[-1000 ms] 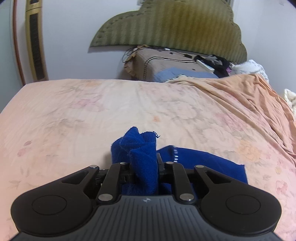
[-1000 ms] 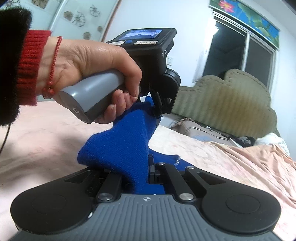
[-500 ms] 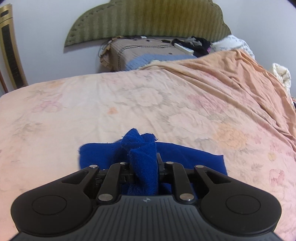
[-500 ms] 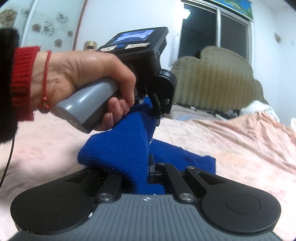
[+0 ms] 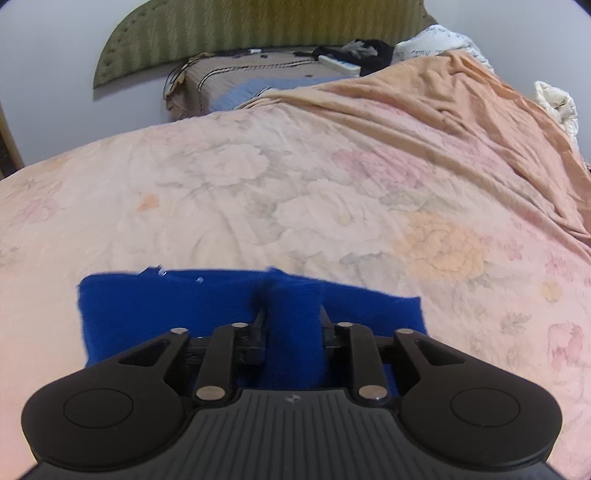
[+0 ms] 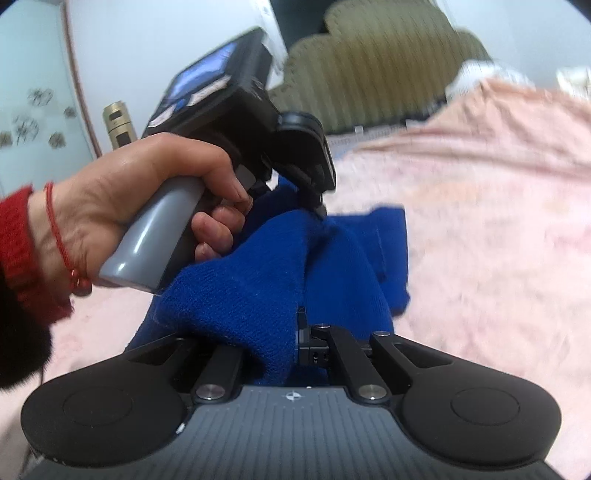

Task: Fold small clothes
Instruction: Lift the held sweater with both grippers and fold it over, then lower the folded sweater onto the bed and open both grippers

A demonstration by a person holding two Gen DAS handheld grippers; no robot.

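A small blue knit garment [image 5: 155,310] lies partly spread on the bed, with one edge lifted. My left gripper [image 5: 291,317] is shut on a bunched fold of it, low over the cloth. My right gripper [image 6: 291,332] is shut on another part of the same blue garment [image 6: 243,295], which drapes over its left finger. In the right wrist view the hand with the left gripper [image 6: 314,206] is just ahead, its tip in the cloth. The fingertips of both grippers are hidden by fabric.
The bed [image 5: 295,192] has a pale pink floral sheet and an orange blanket [image 5: 461,107] bunched at the right. A green headboard [image 5: 258,26], a brown pillow [image 5: 240,81] and dark clutter are at the far end. A door [image 6: 33,110] is at the left.
Both grippers have swung down and over with the cloth held. The blue garment now lies wider and flatter across the sheet ahead of the left gripper. The right view is motion-blurred.
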